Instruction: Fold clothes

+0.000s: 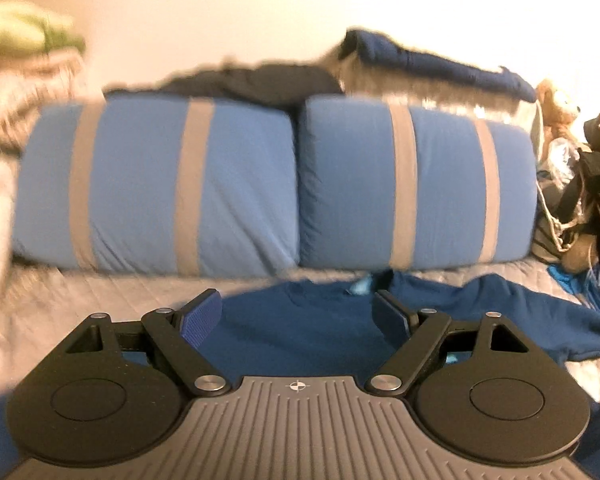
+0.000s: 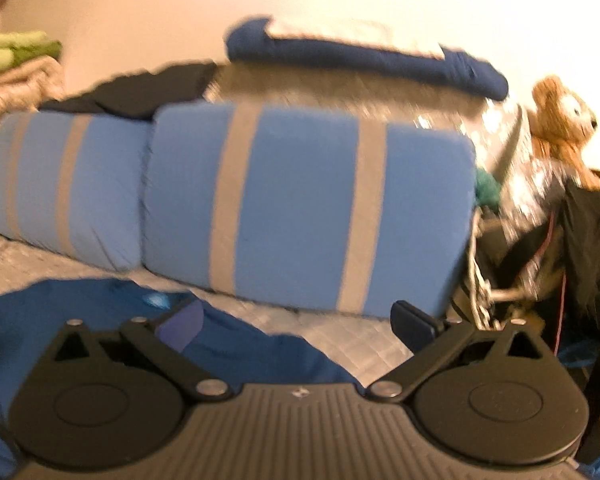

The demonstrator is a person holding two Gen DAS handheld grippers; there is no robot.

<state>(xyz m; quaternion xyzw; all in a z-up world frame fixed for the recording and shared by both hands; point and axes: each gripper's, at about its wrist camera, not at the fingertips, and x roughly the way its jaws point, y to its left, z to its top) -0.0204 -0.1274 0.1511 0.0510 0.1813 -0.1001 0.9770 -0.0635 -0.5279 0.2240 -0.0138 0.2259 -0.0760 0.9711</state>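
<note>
A dark blue shirt (image 1: pixel 300 328) lies spread on the grey quilted bed (image 1: pixel 40 312), its neck toward the pillows. My left gripper (image 1: pixel 298 316) is open and empty, hovering over the shirt's upper middle. In the right wrist view the shirt (image 2: pixel 252 356) lies at lower left, one sleeve reaching under the gripper. My right gripper (image 2: pixel 300 324) is open and empty, above the shirt's right edge and bare quilt (image 2: pixel 360 340). Both views are blurred.
Two light blue pillows with grey stripes (image 1: pixel 160 188) (image 2: pixel 300 208) stand across the bed's head. Folded dark and navy clothes (image 1: pixel 440 60) lie behind them. A stack of towels (image 1: pixel 16 64) is at left. A teddy bear (image 2: pixel 560 124) and bags (image 2: pixel 580 240) crowd the right.
</note>
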